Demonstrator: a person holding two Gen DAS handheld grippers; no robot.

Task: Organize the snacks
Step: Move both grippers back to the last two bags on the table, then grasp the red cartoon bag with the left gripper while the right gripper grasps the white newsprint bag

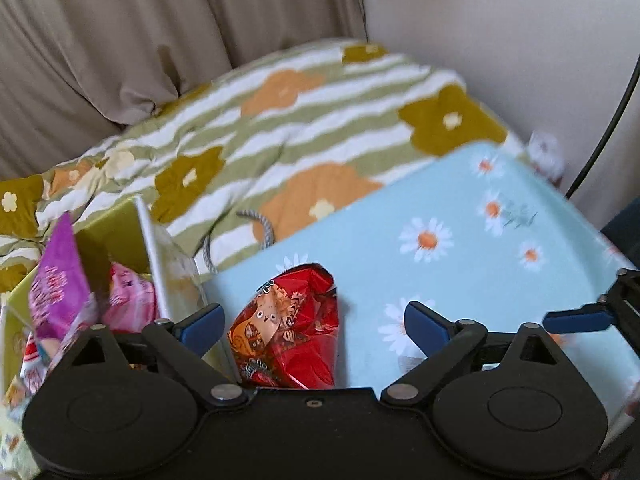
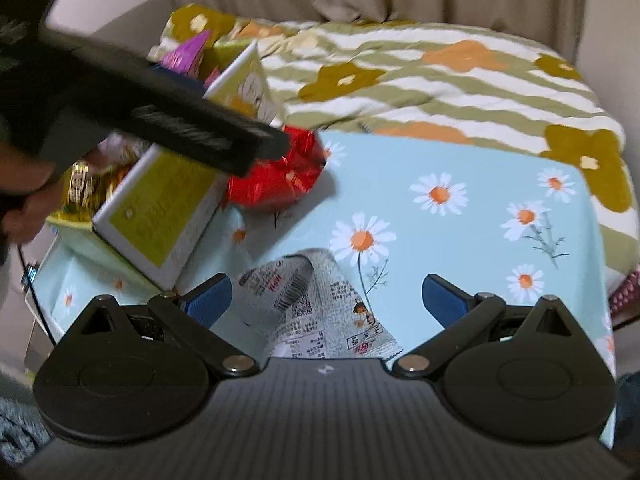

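A red foil snack bag [image 1: 292,328] lies on the light-blue daisy tablecloth [image 1: 460,264], right beside a yellow-green box [image 1: 116,232] that holds purple and pink snack packets [image 1: 60,284]. My left gripper [image 1: 314,322] is open, its jaws either side of the red bag, not touching it. In the right wrist view the red bag [image 2: 280,176] lies next to the box [image 2: 160,212]. My right gripper [image 2: 326,300] is open above a white newsprint-patterned snack packet [image 2: 316,308] that lies between its jaws. The left gripper's black body [image 2: 160,116] hangs over the box.
A green-striped flowered blanket [image 1: 280,128] covers the bed behind the table. Beige curtains [image 1: 120,40] hang at the back. A grey cord [image 1: 260,232] lies at the table's far edge. The right gripper's blue fingertip [image 1: 576,320] shows at right.
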